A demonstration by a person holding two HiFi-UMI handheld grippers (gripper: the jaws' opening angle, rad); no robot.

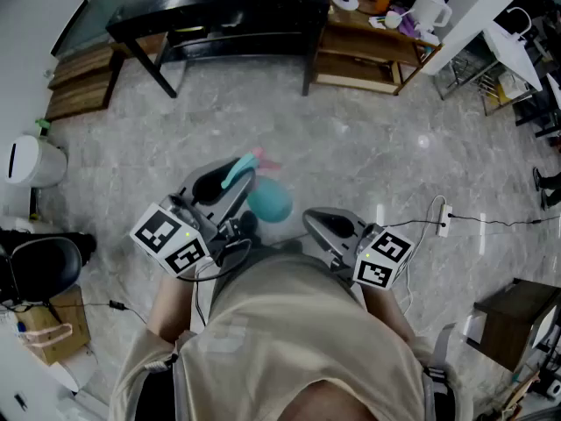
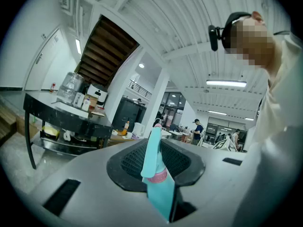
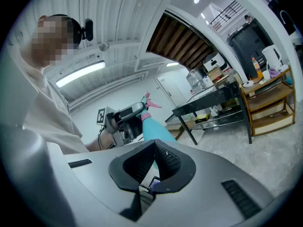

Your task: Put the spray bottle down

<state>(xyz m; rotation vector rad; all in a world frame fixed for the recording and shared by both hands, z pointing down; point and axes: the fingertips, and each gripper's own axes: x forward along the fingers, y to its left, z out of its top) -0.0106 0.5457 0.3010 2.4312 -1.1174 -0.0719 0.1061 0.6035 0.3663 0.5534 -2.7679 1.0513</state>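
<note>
Grey marble-look floor [image 1: 368, 147] fills the middle of the head view, with a black surface [image 1: 219, 20] across the top. Left tool [image 1: 235, 182] is pinching the teal spray bottle [image 1: 267, 202] up near its pink collar (you can see it wedged between the pads in the left gripper view). The bottle's held in the air around center frame, off the floor. Right tool [image 1: 320, 222] sits just right of it, pressed together with nothing in it.
</note>
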